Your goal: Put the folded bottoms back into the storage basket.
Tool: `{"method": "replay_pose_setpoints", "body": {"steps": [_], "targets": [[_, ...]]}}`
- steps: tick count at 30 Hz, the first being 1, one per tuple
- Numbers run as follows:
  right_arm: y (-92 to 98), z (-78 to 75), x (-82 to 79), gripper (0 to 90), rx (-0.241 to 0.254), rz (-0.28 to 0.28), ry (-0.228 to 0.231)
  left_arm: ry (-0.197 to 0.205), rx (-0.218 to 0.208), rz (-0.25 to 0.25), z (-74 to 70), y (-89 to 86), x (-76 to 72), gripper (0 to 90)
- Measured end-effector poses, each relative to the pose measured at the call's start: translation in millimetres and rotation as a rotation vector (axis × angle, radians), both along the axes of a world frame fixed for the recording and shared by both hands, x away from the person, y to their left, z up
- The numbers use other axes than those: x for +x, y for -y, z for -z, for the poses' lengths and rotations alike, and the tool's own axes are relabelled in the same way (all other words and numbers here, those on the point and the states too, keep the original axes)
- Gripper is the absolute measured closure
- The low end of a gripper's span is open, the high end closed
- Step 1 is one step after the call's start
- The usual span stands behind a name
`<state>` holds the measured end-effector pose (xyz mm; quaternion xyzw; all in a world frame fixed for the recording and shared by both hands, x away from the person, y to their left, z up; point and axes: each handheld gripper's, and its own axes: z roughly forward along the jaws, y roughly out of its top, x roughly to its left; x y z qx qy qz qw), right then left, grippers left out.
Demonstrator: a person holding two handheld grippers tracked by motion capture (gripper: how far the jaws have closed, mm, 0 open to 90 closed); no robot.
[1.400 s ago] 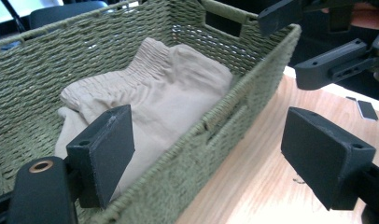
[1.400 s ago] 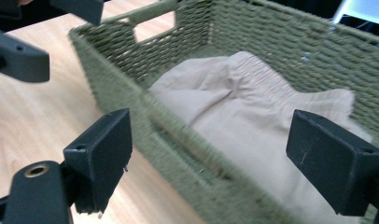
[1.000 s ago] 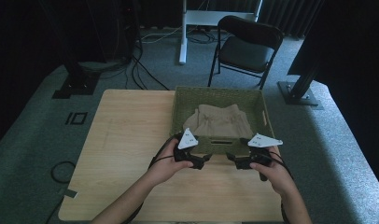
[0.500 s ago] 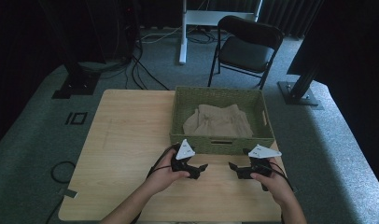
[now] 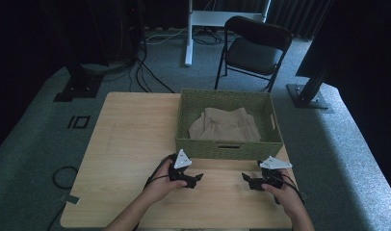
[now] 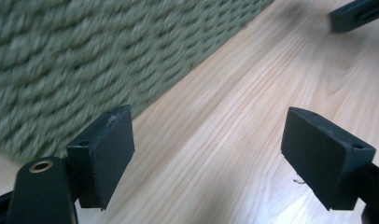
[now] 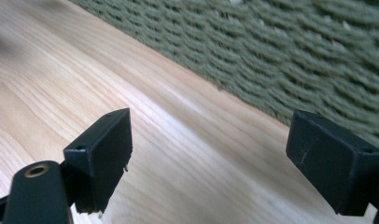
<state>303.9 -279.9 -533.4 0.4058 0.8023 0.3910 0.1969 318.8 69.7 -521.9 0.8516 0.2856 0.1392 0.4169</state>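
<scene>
**Ana:** While the high view is looking down on the scene, what is lying on the table (image 5: 131, 144)?

**Ben:** A green woven basket (image 5: 229, 148) is sitting on the far right part of the wooden top, and a crumpled beige cloth (image 5: 226, 126) is lying inside it. Two forearms are coming in from the bottom edge. The left gripper (image 5: 196, 179) is resting low over the wood just in front of the basket's near wall, and the right gripper (image 5: 246, 179) is sitting level with it, further right. Their tips are pointing toward each other, apart, with bare wood between them. Each one is carrying a grey three-cornered plate on top. A folding chair (image 5: 254, 48) is standing on the carpet beyond the table.

**Ana:** And what is the left gripper view showing?

**Ben:** The left gripper (image 6: 208, 154) is holding its two black jaws wide apart, with nothing between them but wood grain. The basket's woven wall (image 6: 85, 60) is filling the upper left, blurred. A black piece of the other gripper (image 6: 360, 14) is peeking in at the top right corner.

**Ana:** And the right gripper view?

**Ben:** The right gripper (image 7: 208, 156) is likewise standing open and empty over the tabletop (image 7: 85, 88). The basket (image 7: 281, 51) is running across the top right, close beyond the jaws. The cloth is staying out of reach inside it.
</scene>
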Motion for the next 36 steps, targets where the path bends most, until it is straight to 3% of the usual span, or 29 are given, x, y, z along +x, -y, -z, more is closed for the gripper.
{"method": "replay_pose_setpoints", "body": {"steps": [12, 16, 20, 31, 36], "targets": [[17.7, 9.6, -11.1, 14.0, 0.007, 0.055, -0.012, -0.033, 0.015, -0.064, 13.6, -21.3, -0.9, 18.4], [22.4, 11.4, -14.1, 14.0, -0.013, 0.075, -0.008, -0.016, 0.038, -0.097, 18.4, -28.2, -3.9, 18.4], [25.2, 14.0, -16.8, 14.0, -0.024, 0.077, -0.017, -0.035, 0.043, -0.125, 21.9, -35.9, -5.6, 18.4], [32.6, 24.1, -20.3, 14.0, -0.063, 0.114, -0.050, -0.034, 0.073, -0.163, 29.3, -44.8, -7.0, 18.4], [34.0, 24.5, -20.5, 13.9, -0.040, 0.138, -0.077, -0.051, 0.102, -0.190, 30.8, -44.7, -7.8, 18.4]]}}
